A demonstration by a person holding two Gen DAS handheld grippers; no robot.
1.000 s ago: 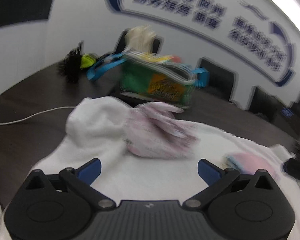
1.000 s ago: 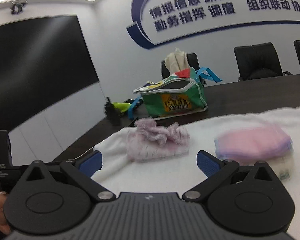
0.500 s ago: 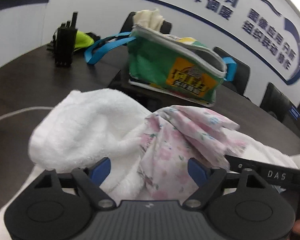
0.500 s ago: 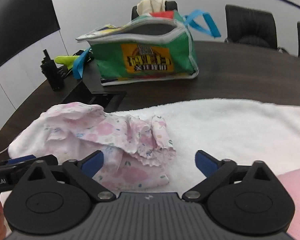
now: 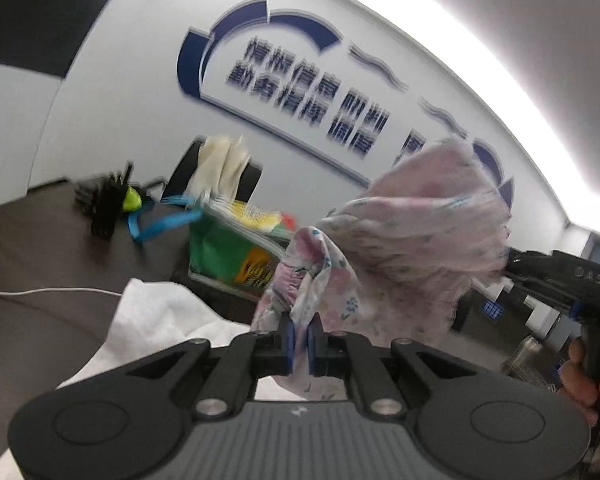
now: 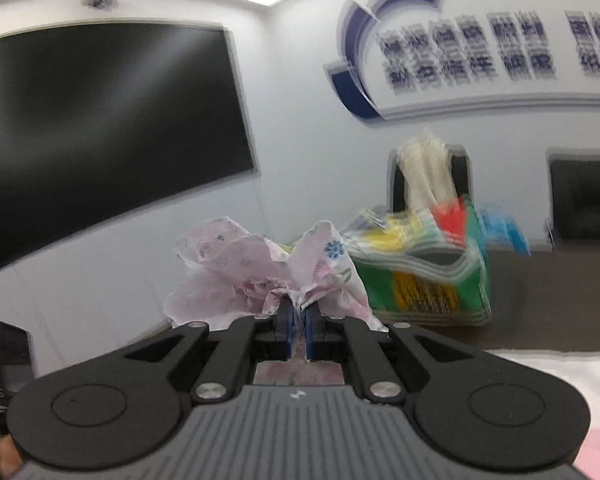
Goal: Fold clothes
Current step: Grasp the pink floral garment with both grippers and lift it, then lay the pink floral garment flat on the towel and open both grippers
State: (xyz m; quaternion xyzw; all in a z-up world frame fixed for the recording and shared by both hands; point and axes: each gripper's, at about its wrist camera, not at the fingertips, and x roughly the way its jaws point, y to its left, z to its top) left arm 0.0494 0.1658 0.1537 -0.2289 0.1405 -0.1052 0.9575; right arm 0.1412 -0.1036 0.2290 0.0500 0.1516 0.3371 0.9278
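A pink floral garment (image 5: 412, 248) hangs in the air, stretched between both grippers above the table. My left gripper (image 5: 299, 338) is shut on its lower left edge. In the left wrist view the right gripper (image 5: 512, 270) pinches the garment's far right edge. In the right wrist view my right gripper (image 6: 296, 330) is shut on the same floral garment (image 6: 260, 272), which bunches up just past the fingertips. Both views are blurred by motion.
A white towel (image 5: 156, 316) covers the dark table (image 5: 32, 240). A green bag (image 6: 424, 280) full of clothes stands behind, with a black chair (image 6: 584, 204) beyond. A black brush holder (image 5: 108, 208) stands far left. A folded pink cloth (image 6: 596, 452) lies at the right.
Both grippers closed on the floral garment and lifted it off the towel into the air. Both cameras tilted upward toward the wall.
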